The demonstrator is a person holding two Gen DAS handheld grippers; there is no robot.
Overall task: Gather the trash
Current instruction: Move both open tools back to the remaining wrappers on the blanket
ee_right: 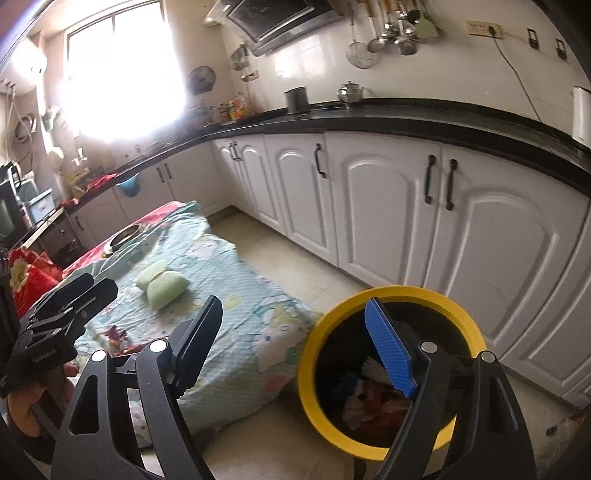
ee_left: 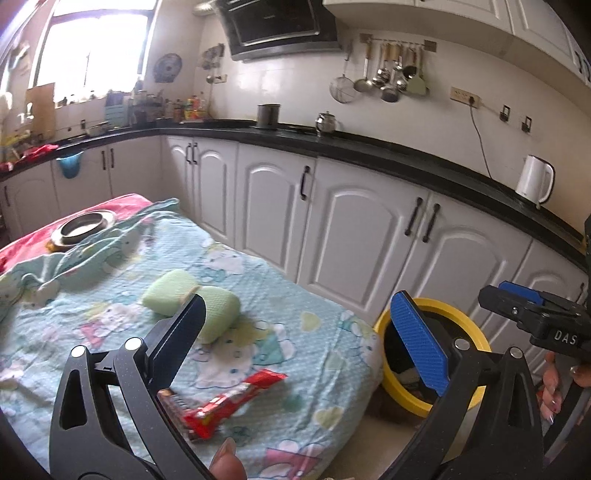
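A home kitchen: white cabinets (ee_left: 354,229), black countertop (ee_left: 369,147), range hood (ee_left: 277,26), hanging utensils (ee_left: 388,74).

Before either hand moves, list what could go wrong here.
1. The red snack wrapper lies on a soft, wrinkled bedsheet; closing tongs might pinch the fabric too.
2. The yellow-rimmed trash bin stands on the floor beside the bed edge, so a release made short of it may drop trash outside the rim.

Daylight floods from the window (ee_right: 118,70) at upper left, blown out to white glare; fisheye bending curves the edges, with slight blur throughout.
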